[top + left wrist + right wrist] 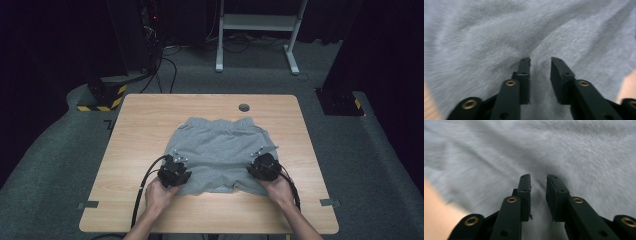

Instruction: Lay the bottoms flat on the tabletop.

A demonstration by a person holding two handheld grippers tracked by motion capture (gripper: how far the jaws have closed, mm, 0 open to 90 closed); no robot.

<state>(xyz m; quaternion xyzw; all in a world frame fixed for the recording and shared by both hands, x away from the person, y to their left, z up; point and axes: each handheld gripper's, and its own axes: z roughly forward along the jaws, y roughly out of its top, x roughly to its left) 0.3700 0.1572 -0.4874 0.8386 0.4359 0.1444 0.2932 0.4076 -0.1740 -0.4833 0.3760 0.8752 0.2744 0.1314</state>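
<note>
Two black two-jaw tools work here, one in each of the person's hands. The left tool point(174, 171) sits in the lower middle-left of the high view, over the lower left leg of one pair of grey knit fabric shorts point(220, 150). In the left gripper view its jaws stand a little apart, pads clear of the cloth that shows in the gap: released, gripping nothing. The right tool point(264, 167), lower middle-right of the high view, sits over the other leg. In the right gripper view its jaws also stand slightly parted with grey cloth between and beneath them, not pinched.

The shorts lie flat at the centre of one light wooden tabletop point(140, 125), waistband toward the top of the frame. One round dark grommet point(244, 107) sits beyond the waistband. No readable writing shows.
</note>
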